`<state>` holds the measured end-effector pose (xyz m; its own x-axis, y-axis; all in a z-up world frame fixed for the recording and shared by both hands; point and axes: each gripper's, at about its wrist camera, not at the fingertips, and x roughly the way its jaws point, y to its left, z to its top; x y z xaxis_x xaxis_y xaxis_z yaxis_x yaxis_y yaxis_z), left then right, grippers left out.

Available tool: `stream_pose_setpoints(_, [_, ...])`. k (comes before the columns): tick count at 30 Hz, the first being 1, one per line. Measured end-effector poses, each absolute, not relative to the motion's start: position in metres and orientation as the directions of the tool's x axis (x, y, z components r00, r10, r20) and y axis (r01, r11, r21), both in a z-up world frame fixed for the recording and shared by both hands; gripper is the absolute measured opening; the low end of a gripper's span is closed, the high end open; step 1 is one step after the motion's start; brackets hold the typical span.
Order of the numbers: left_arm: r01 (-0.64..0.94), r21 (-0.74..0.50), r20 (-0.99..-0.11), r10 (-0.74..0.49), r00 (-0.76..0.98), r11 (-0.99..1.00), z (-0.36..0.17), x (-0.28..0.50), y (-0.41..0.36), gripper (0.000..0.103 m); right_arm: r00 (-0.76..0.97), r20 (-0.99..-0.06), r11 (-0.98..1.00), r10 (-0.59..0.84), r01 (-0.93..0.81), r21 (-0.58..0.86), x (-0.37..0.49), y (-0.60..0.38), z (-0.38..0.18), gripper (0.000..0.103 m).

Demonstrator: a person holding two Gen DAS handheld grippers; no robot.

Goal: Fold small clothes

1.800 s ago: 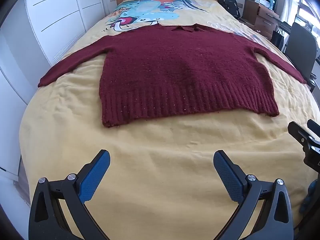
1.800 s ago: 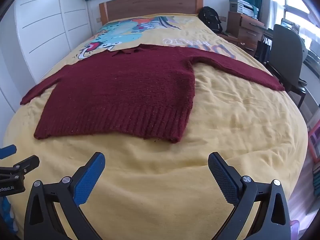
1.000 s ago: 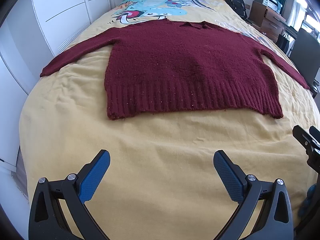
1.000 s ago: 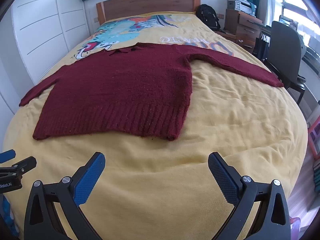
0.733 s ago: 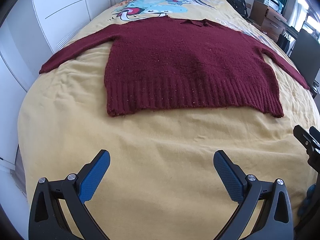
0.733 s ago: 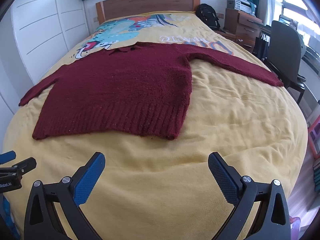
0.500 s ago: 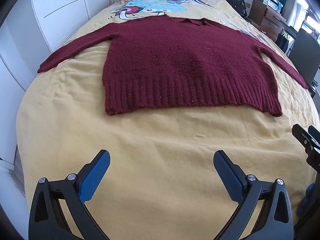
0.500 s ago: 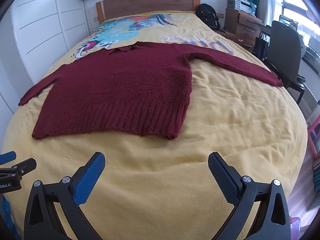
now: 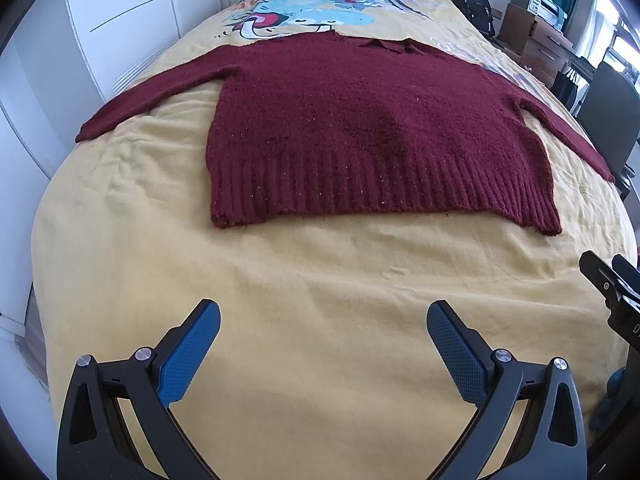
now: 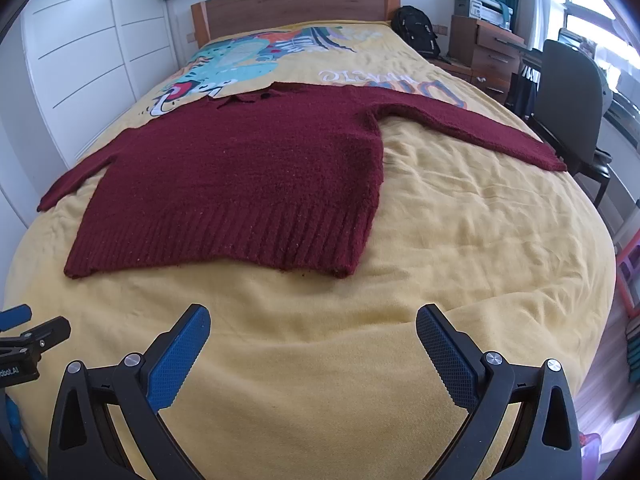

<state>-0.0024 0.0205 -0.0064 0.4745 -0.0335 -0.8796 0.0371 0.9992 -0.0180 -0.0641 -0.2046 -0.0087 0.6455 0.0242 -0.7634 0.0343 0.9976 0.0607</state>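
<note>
A dark red knitted sweater (image 9: 360, 128) (image 10: 248, 176) lies flat on the yellow bedspread (image 9: 320, 300), collar toward the headboard, both sleeves spread out to the sides, ribbed hem nearest me. My left gripper (image 9: 320, 320) hovers open over bare bedspread, short of the hem's left half, nothing between its blue pads. My right gripper (image 10: 312, 324) is open too, short of the hem's right corner (image 10: 340, 272). The right gripper's tip (image 9: 608, 280) shows at the left wrist view's right edge; the left gripper's tip (image 10: 28, 332) shows at the right wrist view's left edge.
White wardrobe doors (image 10: 80, 52) run along the bed's left side. A wooden headboard (image 10: 296, 4) stands at the far end. On the right are a black backpack (image 10: 414, 34), a wooden drawer unit (image 10: 488, 52) and a dark office chair (image 10: 572, 96).
The left gripper has tilted down and edged closer to the sweater's hem. The right gripper has barely moved. Both stayed open and the sweater has not shifted.
</note>
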Motion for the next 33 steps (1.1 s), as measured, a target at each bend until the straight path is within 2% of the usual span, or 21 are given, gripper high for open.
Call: stream_pose_setpoints(33, [0.029, -0.024, -0.869, -0.035, 0.494, 0.999, 0.0, -0.0043, 0.0232, 0.102, 0.64, -0.768, 0.997, 0.025, 0.037, 0.063, -0.0641, -0.2061, -0.0109, 0.103])
